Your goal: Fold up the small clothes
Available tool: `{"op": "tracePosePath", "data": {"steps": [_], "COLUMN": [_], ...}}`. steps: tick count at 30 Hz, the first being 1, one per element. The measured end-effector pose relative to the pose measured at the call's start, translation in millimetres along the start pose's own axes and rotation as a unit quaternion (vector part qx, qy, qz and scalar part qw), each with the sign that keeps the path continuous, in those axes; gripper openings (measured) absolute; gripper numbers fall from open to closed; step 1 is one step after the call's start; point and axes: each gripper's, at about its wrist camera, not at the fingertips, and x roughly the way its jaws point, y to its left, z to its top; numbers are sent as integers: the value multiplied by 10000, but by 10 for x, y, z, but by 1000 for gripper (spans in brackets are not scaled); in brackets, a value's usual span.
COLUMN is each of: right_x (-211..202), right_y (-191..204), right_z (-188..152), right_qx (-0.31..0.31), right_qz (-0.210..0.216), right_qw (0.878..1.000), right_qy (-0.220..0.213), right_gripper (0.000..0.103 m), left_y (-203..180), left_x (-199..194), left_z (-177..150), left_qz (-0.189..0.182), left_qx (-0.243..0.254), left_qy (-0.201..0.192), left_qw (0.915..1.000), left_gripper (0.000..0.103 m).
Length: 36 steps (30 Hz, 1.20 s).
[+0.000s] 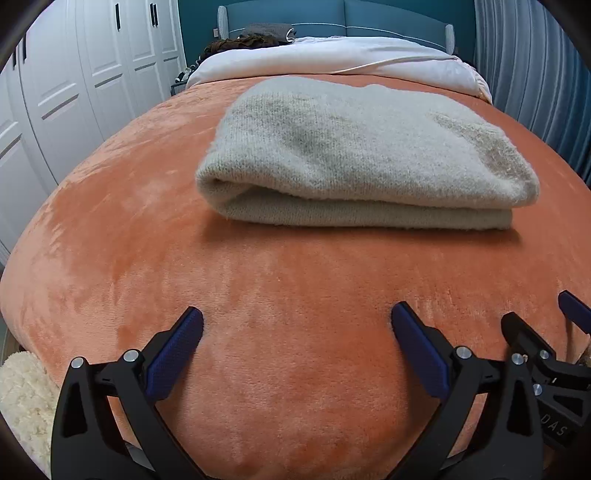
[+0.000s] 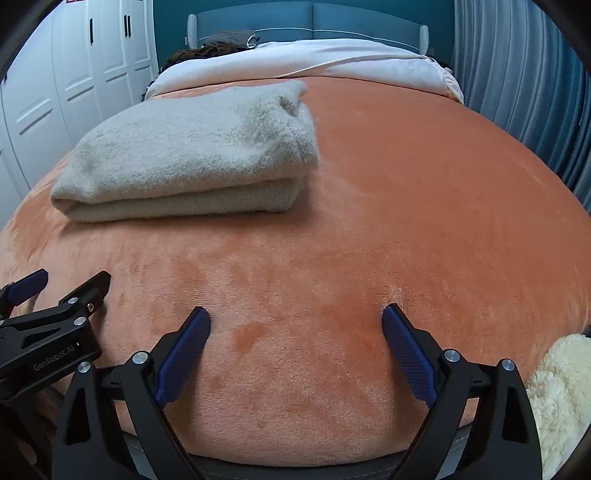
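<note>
A pale grey knitted garment (image 1: 354,155) lies folded in a thick stack on the orange blanket (image 1: 258,288), past both grippers. The same folded garment (image 2: 192,158) sits at upper left in the right wrist view. My left gripper (image 1: 297,317) is open near the blanket's front edge, nothing between its blue pads. My right gripper (image 2: 295,315) is open too, over bare blanket, well short of the garment. Each gripper shows in the other's view: the right gripper (image 1: 543,325) at the right edge, the left gripper (image 2: 70,282) at the left edge.
White quilt (image 1: 332,55) and dark clothes (image 1: 255,37) lie at the bed's far end by a teal headboard (image 1: 332,18). White wardrobe doors (image 1: 74,85) stand left, grey-blue curtains (image 1: 535,74) right. A cream fleecy item (image 2: 565,387) hangs at the near edge.
</note>
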Motion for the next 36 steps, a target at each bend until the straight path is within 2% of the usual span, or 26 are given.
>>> {"op": "tracePosePath", "data": {"steps": [2,7,9,11,36], "right_x": [-2,-12,-7,32,72], "right_y": [48,121,164,116,99], "right_z": [-6,-30,-34,-33,-23], "right_qx": [-27,407,353,485,515], "right_qz": [-60,-244,-407,-296,-244], "right_qw": [10000,9988,9985,9983,9983], "right_qy": [11,75,62,138,134], "right_gripper": [92,92,97,98,98], "left_y": [-6,-26,-42,-46,-83], "left_x": [1,0,16,13,12], "left_z": [-2,-3,1,2,5], "left_qz": [17,77,124,94,150], "left_qx": [14,38,21,-17,-114], "left_qy": [-3,-12,22,15,30], "left_qw": [10000,10000,9999,10000,9998], "left_gripper": [98,98,98,98,98]}}
